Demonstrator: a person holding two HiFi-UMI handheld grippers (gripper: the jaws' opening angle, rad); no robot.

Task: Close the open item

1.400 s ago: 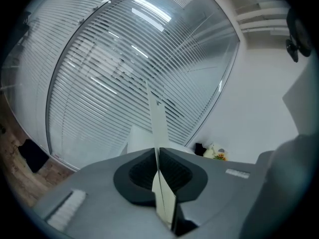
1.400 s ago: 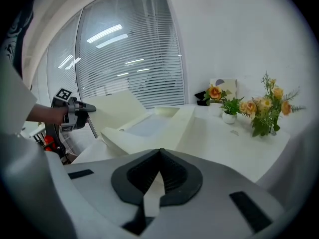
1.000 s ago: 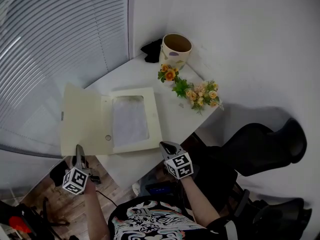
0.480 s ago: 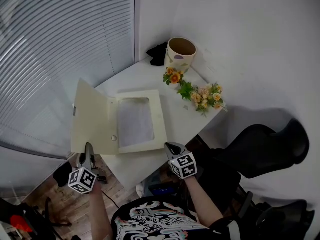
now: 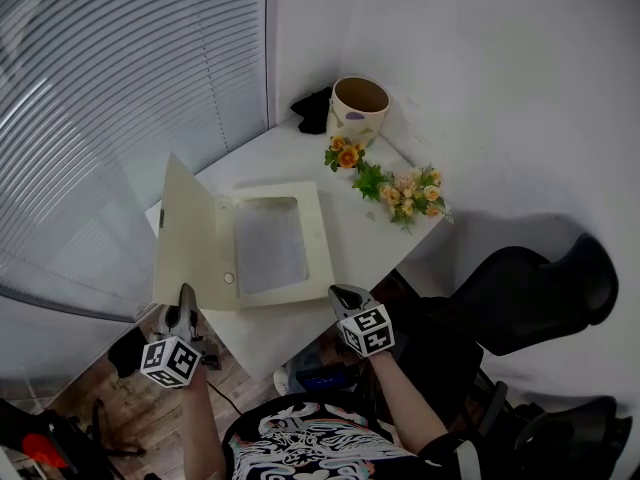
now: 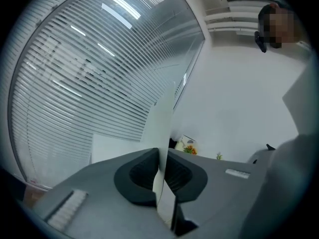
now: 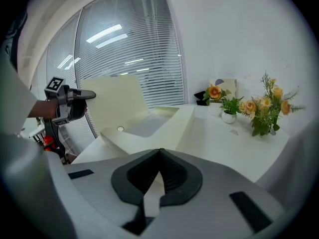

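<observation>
A flat cream box (image 5: 320,240) lies open on the white table (image 5: 372,236), with a pale sheet in its tray. Its lid (image 5: 186,236) stands tilted up at the box's left side. My left gripper (image 5: 186,294) is shut on the lid's near edge. In the left gripper view the lid (image 6: 163,123) runs edge-on up between the closed jaws of that gripper (image 6: 162,169). My right gripper (image 5: 338,292) hovers shut and empty at the table's near edge, right of the box. The right gripper view shows the gripper (image 7: 160,156), the box (image 7: 172,121), the lid (image 7: 119,101) and the left gripper (image 7: 88,94).
At the table's far corner stand a cream pot (image 5: 358,103) and a black object (image 5: 312,108). Small orange flowers (image 5: 342,153) and a bouquet (image 5: 410,193) lie right of the box. Window blinds (image 5: 100,118) are at the left, a black chair (image 5: 520,288) at the right.
The left gripper has moved right and inward with the lid's edge in it. The lid has swung up from nearly flat to steeply tilted. The right gripper has barely moved.
</observation>
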